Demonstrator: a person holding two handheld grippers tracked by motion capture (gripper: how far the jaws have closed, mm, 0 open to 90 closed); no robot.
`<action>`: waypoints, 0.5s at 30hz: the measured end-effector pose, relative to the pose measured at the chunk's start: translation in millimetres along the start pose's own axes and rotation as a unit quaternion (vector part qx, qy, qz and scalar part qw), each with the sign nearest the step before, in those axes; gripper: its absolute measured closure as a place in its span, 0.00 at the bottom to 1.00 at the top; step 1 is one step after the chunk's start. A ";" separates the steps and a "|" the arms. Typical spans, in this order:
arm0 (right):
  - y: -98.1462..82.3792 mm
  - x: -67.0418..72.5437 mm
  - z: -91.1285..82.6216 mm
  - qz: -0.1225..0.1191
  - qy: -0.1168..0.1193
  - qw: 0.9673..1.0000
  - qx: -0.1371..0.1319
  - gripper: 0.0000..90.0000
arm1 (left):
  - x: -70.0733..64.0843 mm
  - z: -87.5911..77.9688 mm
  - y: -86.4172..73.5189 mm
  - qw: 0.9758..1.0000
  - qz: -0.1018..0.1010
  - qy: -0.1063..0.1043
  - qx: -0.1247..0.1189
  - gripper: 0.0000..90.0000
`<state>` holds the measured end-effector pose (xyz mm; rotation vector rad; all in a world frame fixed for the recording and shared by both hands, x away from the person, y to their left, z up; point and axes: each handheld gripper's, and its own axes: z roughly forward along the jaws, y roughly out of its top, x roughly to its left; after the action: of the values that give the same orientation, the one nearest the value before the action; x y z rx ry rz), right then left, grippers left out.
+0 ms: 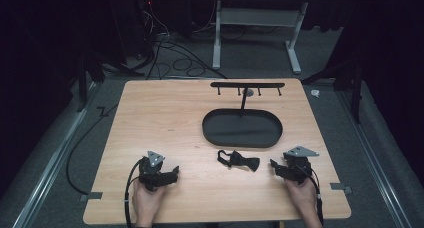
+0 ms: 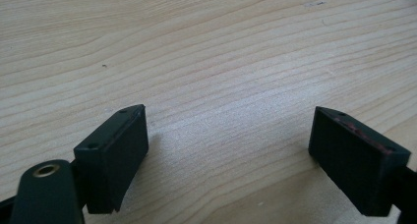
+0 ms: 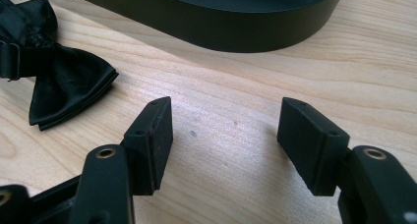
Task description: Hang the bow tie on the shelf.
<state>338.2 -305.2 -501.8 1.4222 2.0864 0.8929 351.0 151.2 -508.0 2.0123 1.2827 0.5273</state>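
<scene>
Left gripper (image 1: 176,171) near worktop (image 1: 150,113) front edge, left side: jaws wide apart, nothing between. Bow tie (image 1: 239,160) flat on worktop mid-front, just before oval tray (image 1: 242,140) (hook rack (image 1: 247,85) at back edge). Right gripper (image 1: 273,164) front right, near bow tie: jaws wide, empty.

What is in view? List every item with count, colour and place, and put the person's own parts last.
bow tie: one, black, on the table between the two grippers, in front of the tray
tray: one, black, oval, centre-right of the table
hook rack: one, black, standing at the back of the tray
table: one, light wood
left gripper: one, black, open, near edge at left
right gripper: one, black, open, near edge at right
hands: two, holding the grippers
</scene>
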 end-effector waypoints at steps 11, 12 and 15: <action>0.1 0.1 0.0 0.002 0.000 1.000 0.000 0.44 | 0.1 -0.1 0.1 1.000 0.001 0.000 0.001 0.17; 0.1 0.3 0.1 0.002 -0.001 1.000 0.000 0.44 | 0.1 -0.1 0.1 1.000 0.001 0.000 0.000 0.17; 0.2 1.0 0.2 0.004 -0.003 1.000 0.000 0.44 | 0.1 -0.1 0.1 1.000 0.001 0.000 0.001 0.17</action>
<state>338.1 -304.2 -501.8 1.4327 2.0772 0.8904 351.0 151.2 -507.9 2.0144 1.2818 0.5273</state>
